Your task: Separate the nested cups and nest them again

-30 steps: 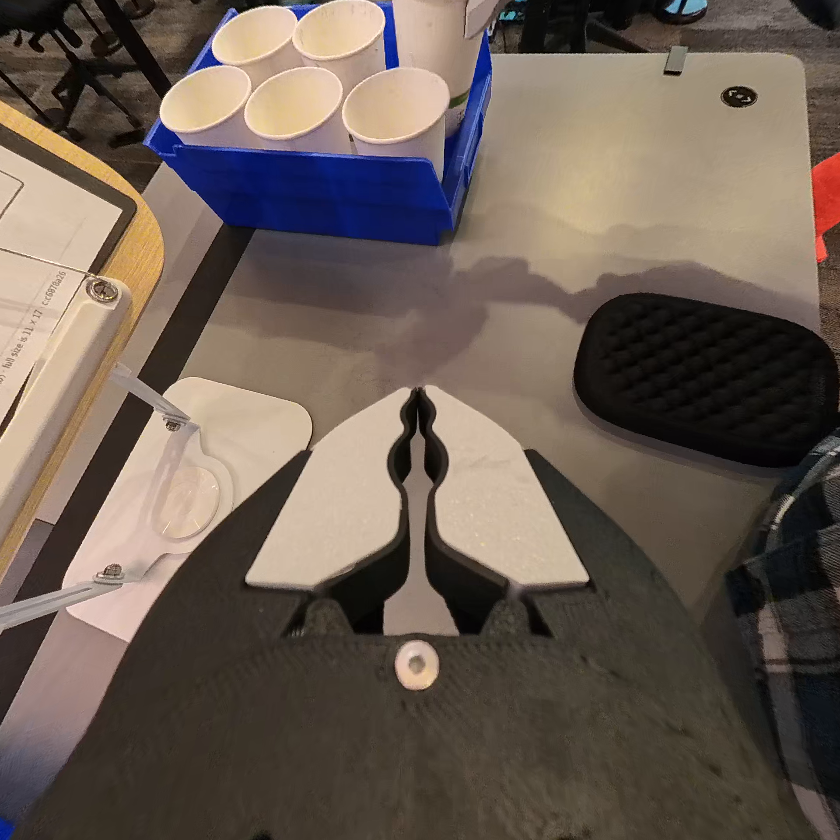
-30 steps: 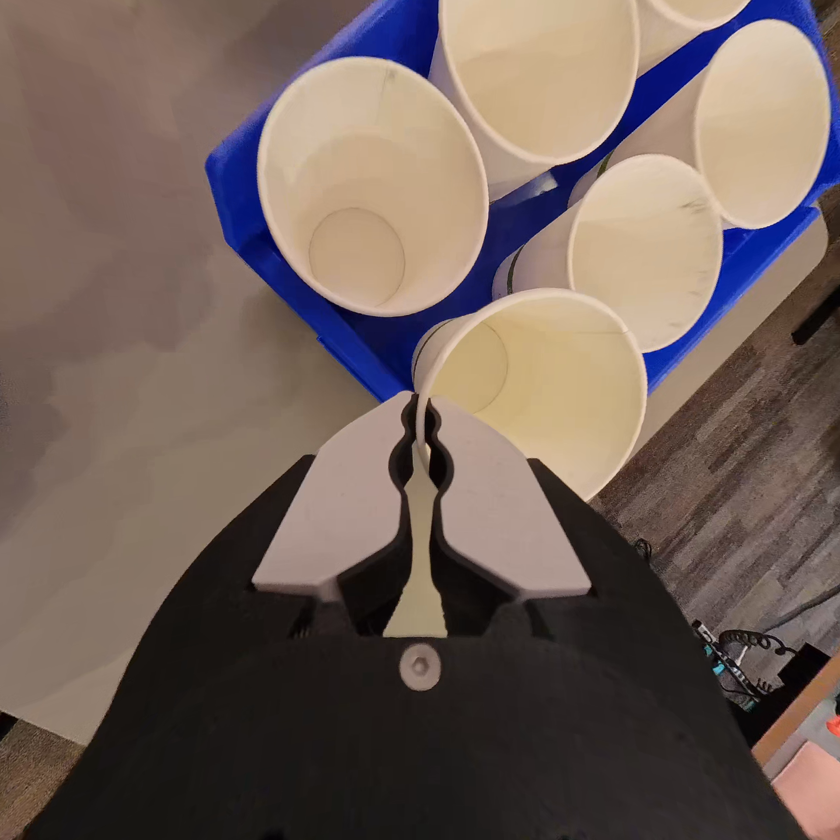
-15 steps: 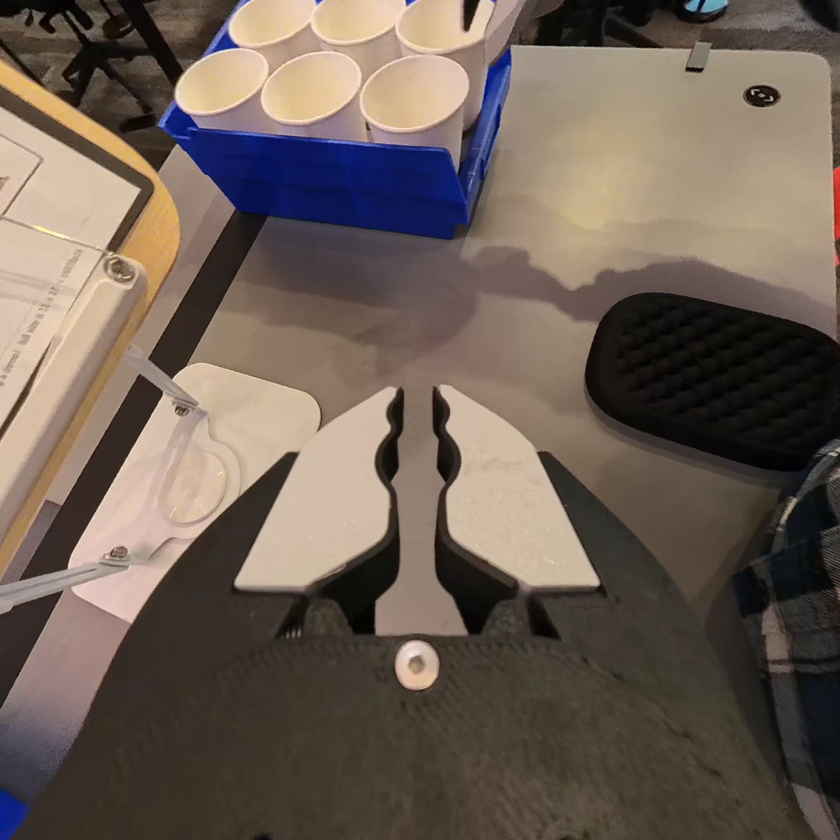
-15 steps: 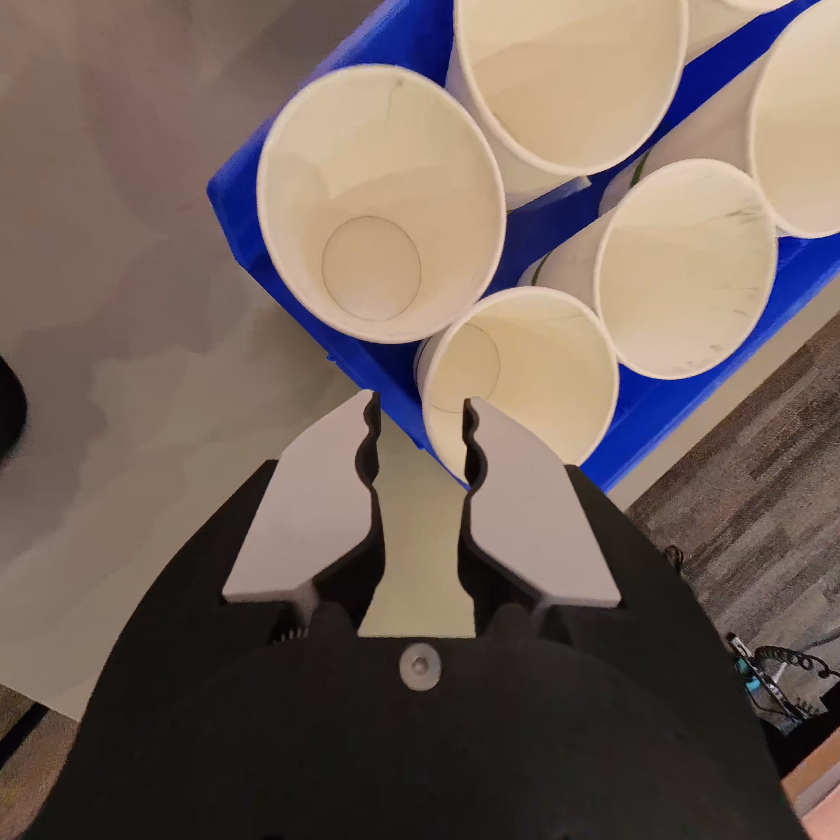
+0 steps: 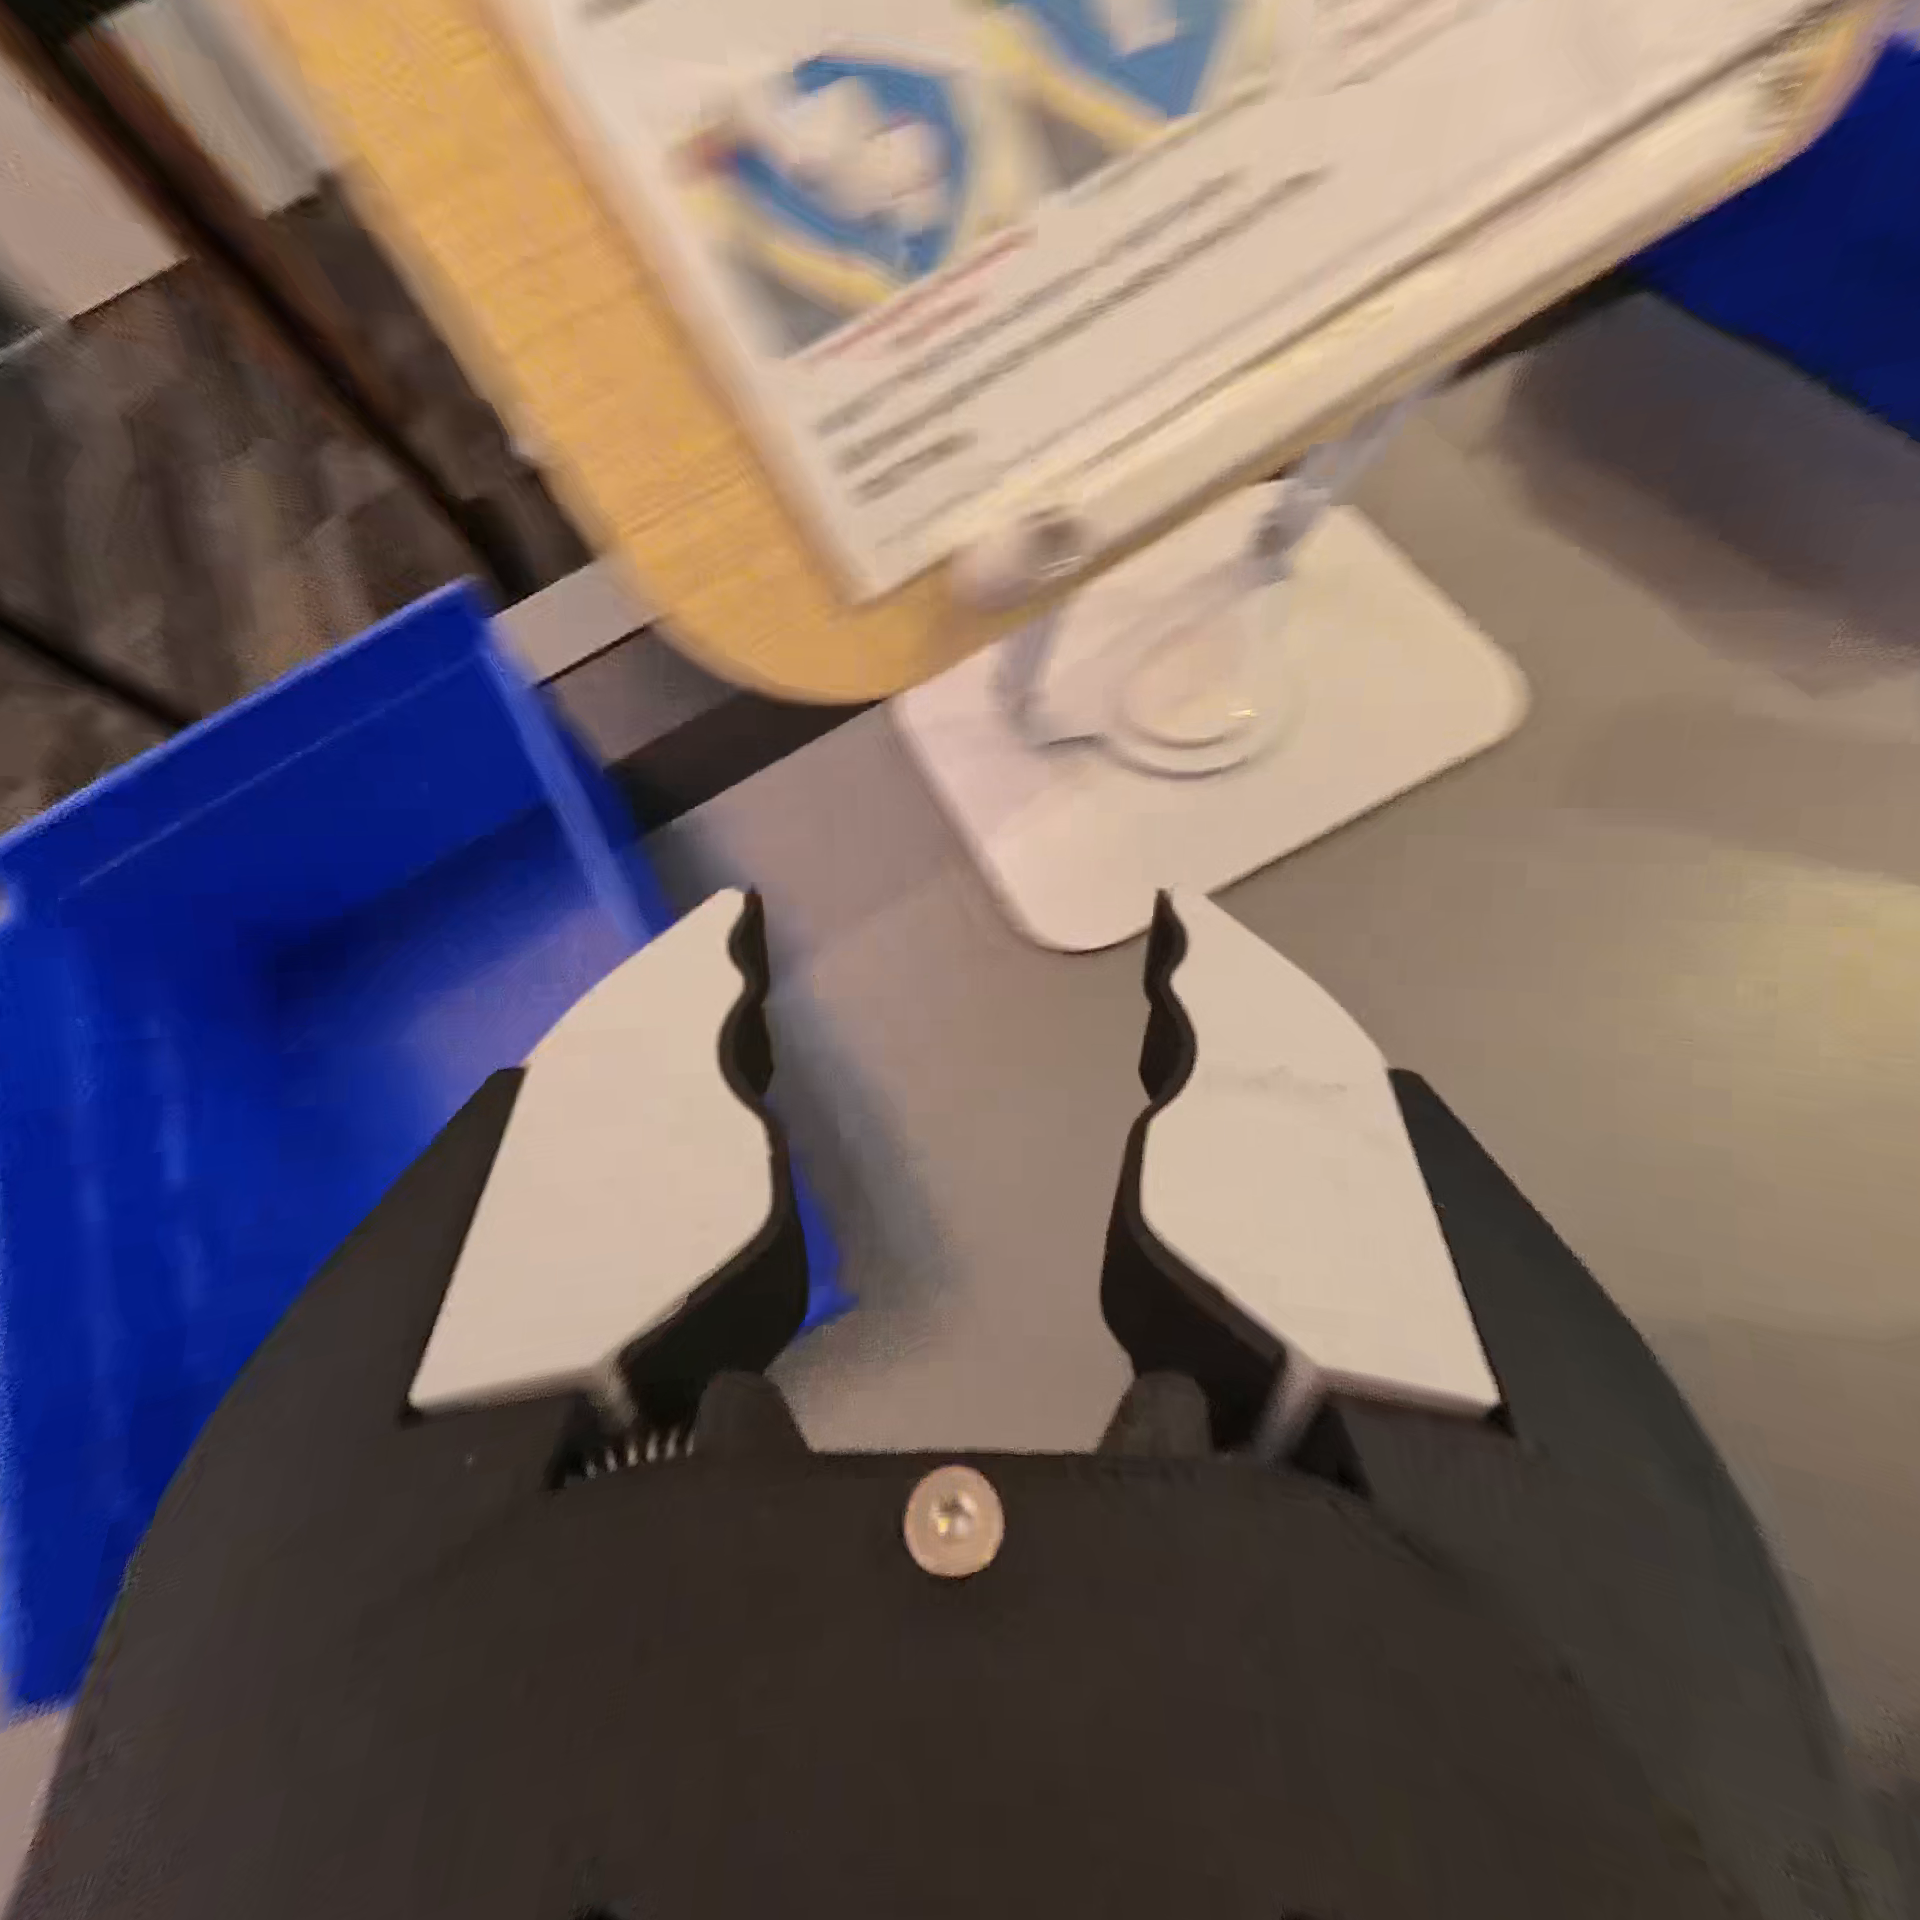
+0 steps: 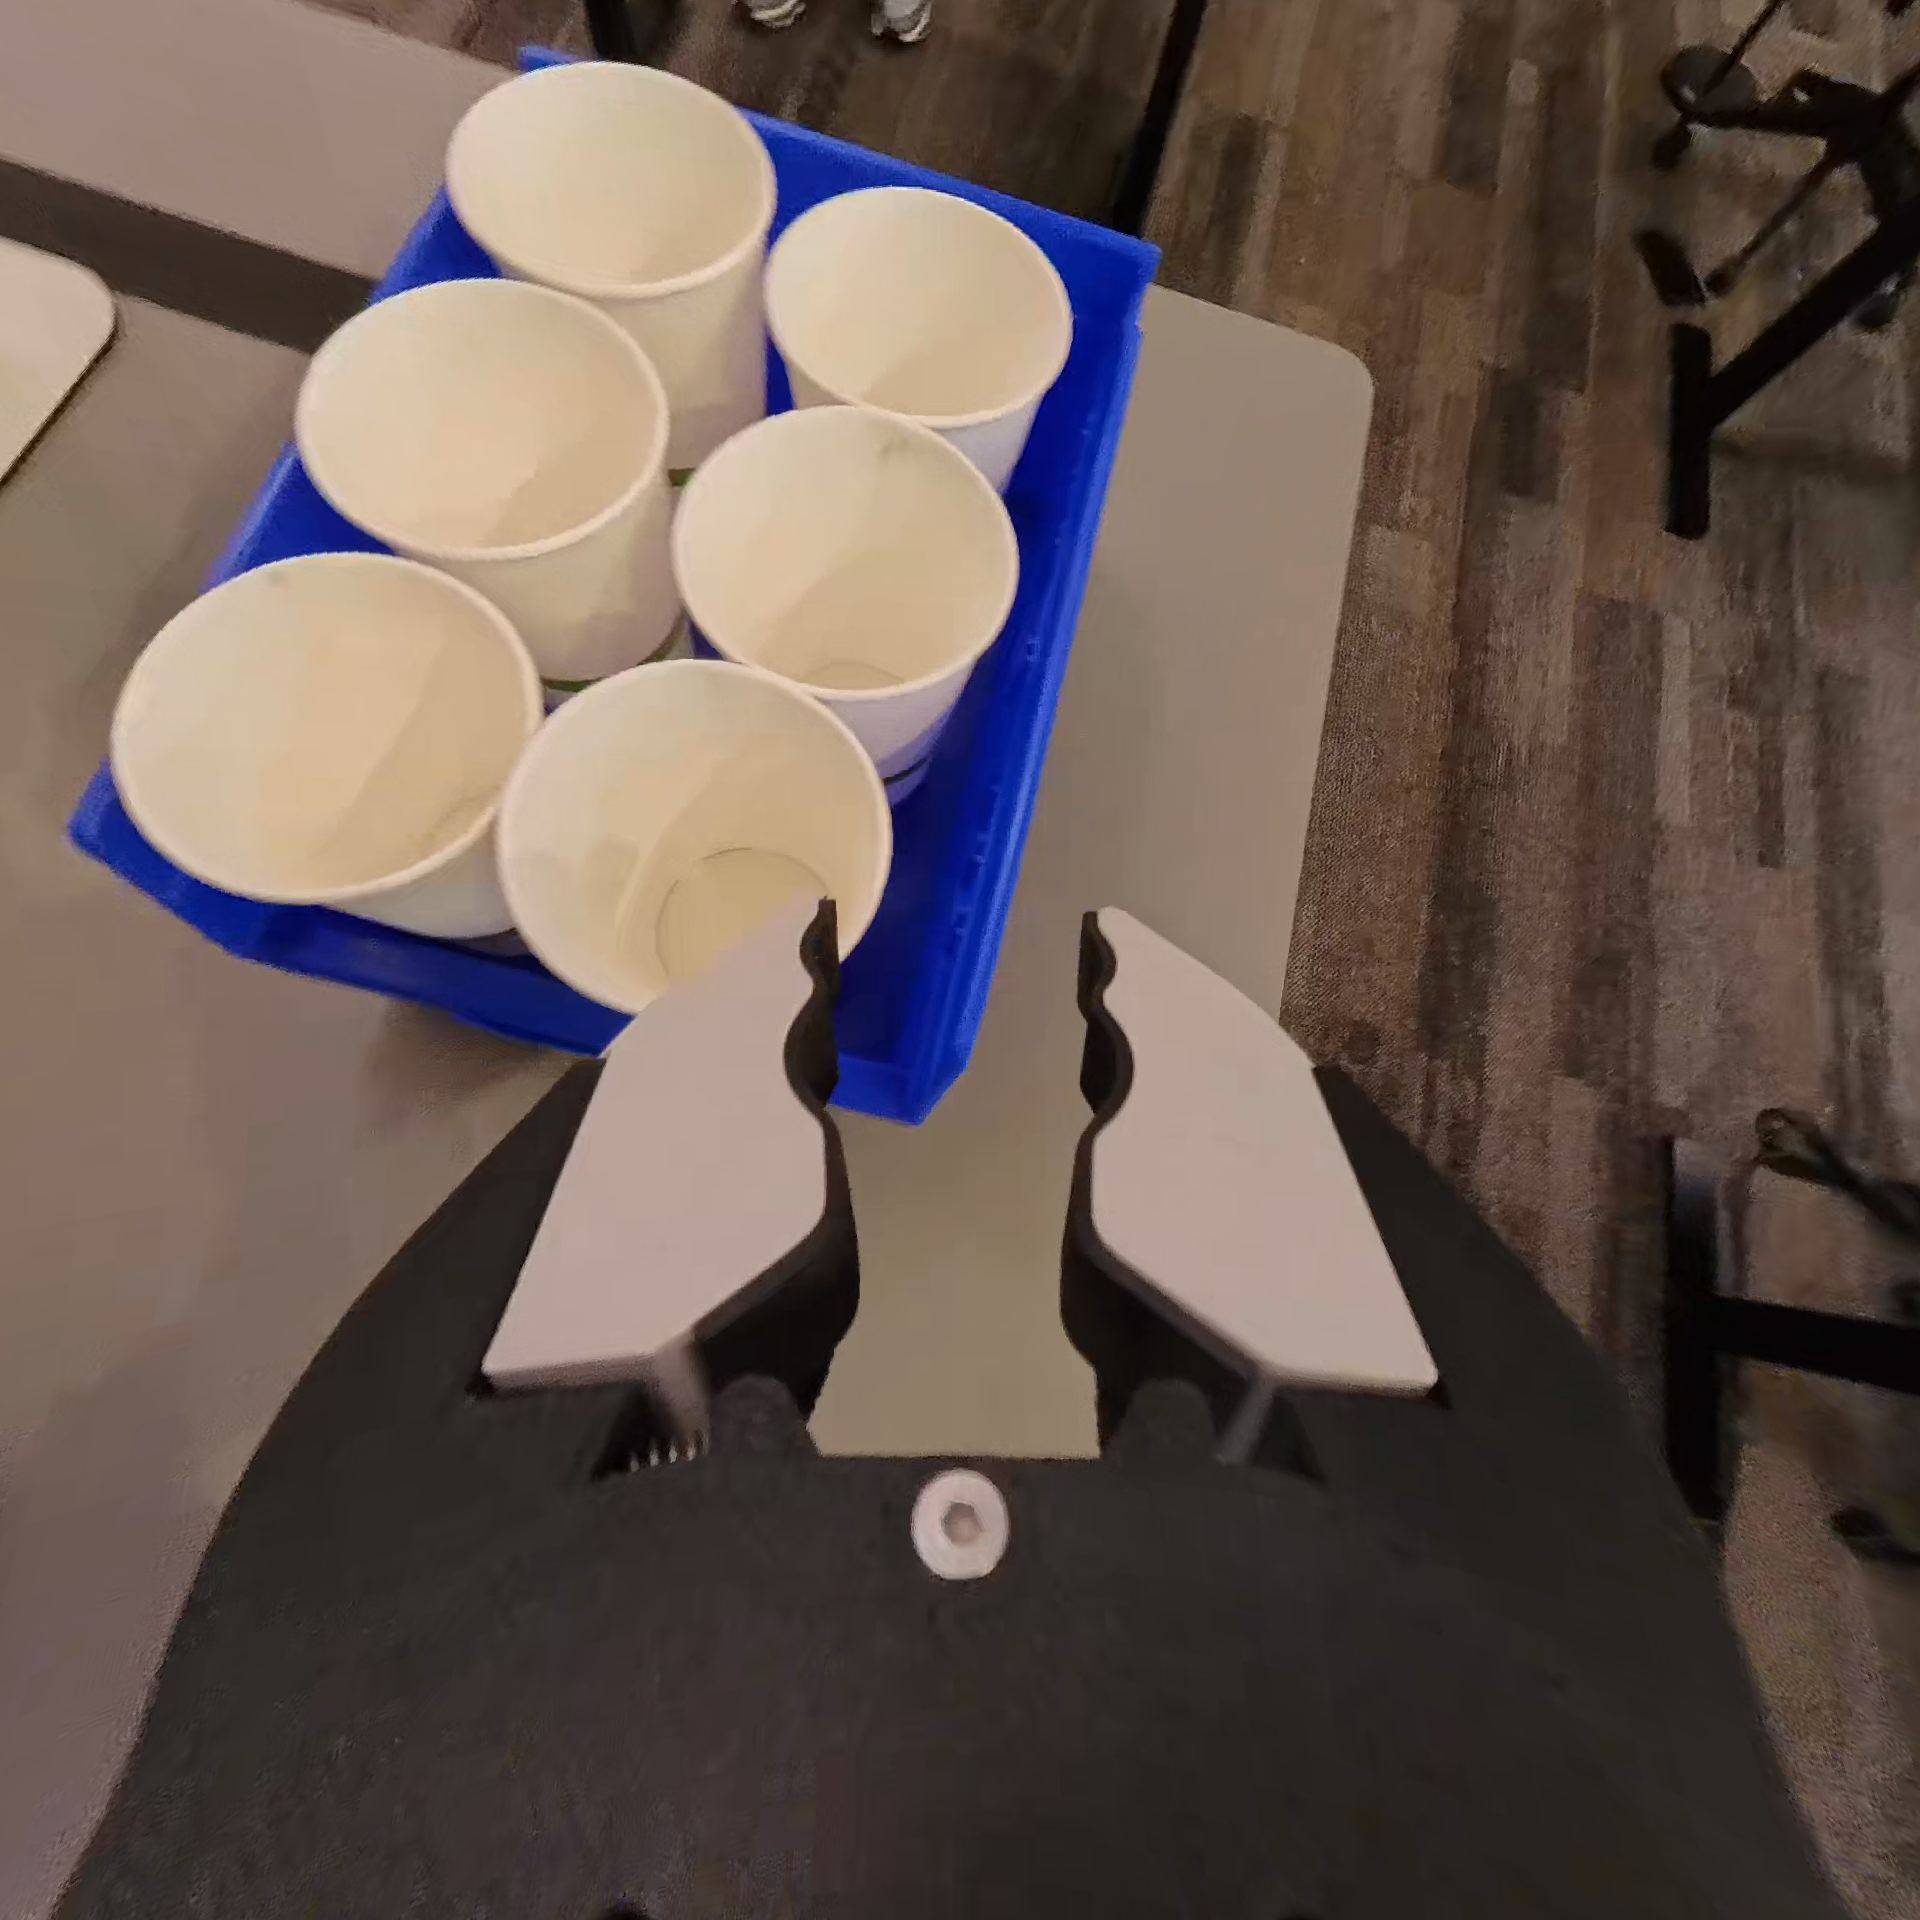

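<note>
In the right wrist view several white paper cups point(image 6: 686, 821) stand upright in a blue bin point(image 6: 1039, 665) on the grey table point(image 6: 1226, 623). My right gripper point(image 6: 954, 920) is open and empty, raised above the bin's near right corner, clear of the nearest cup. In the blurred left wrist view my left gripper point(image 5: 954, 909) is open and empty over the grey table point(image 5: 1558, 1039). A second blue bin point(image 5: 260, 935) lies at its left; no cups show in that view.
A white stand base with a clear holder point(image 5: 1226, 727) sits ahead of the left gripper under a tilted wooden board with a printed sheet point(image 5: 935, 312). Beyond the table's right edge is carpet with chair legs point(image 6: 1766, 208). Across from one pair of fingers to the other is roughly 65 cm.
My right gripper let go of the cup's rim, leaving it in the bin, opened wide and drew back and up. My left gripper opened from shut and swung left toward the other blue bin.
</note>
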The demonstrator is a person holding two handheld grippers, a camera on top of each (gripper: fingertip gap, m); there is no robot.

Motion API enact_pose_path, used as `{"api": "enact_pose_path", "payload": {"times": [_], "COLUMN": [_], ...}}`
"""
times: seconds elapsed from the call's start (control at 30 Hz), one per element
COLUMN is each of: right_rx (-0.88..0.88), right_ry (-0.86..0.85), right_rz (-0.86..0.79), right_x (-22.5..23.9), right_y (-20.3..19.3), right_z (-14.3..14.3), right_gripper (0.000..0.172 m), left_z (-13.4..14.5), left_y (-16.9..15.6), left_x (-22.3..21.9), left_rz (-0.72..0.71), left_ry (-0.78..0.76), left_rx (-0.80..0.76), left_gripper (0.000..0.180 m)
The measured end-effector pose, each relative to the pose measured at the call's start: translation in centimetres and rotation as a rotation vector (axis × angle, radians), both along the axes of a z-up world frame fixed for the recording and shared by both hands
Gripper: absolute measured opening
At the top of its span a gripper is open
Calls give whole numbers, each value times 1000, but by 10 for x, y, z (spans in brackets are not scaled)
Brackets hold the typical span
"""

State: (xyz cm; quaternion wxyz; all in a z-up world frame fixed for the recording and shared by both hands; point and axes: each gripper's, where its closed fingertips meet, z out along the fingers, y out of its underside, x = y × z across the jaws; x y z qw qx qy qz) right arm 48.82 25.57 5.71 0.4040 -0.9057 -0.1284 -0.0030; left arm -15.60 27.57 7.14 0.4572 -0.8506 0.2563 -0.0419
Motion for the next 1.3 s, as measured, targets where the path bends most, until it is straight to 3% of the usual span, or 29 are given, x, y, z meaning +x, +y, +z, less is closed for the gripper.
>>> {"api": "enact_pose_path", "payload": {"times": [0.03, 0.17, 0.27, 0.37, 0.47, 0.63, 0.87, 1.0, 1.3], "right_rx": [5, 5, 19, 9, -2, 11, 9, 15, 10], "right_ry": [26, 160, 244, 293, 347, 388, 383, 375, 380], "right_rz": [-17, -46, -55, -50, -37, -36, -34, -21, 8], "right_x": [4, 10, 7, 1, -8, -12, -6, -8, -19], "right_y": [1, 2, 4, 5, 6, 8, 8, 8, 7], "right_z": [-5, -24, -33, -43, -50, -54, -58, -58, -56], "right_gripper": [46, 50, 53, 51, 47, 45, 19, 23, 48], "left_z": [-1, -12, -26, -42, -53, -68, -61, -56, -48], "left_y": [5, 13, 9, 2, -4, -10, -16, -21, -25], "left_x": [-27, -121, -167, -192, -189, -153, -67, 8, 128], "left_rz": [68, 299, 399, 448, 437, 334, 138, -50, -301], "left_ry": [25, 2, -24, -18, -51, -32, -59, 8, -62], "left_rx": [10, -9, -38, -68, -94, -125, -111, -85, -81], "left_gripper": [72, 79, 81, 81, 79, 77, 64, 65, 64]}}
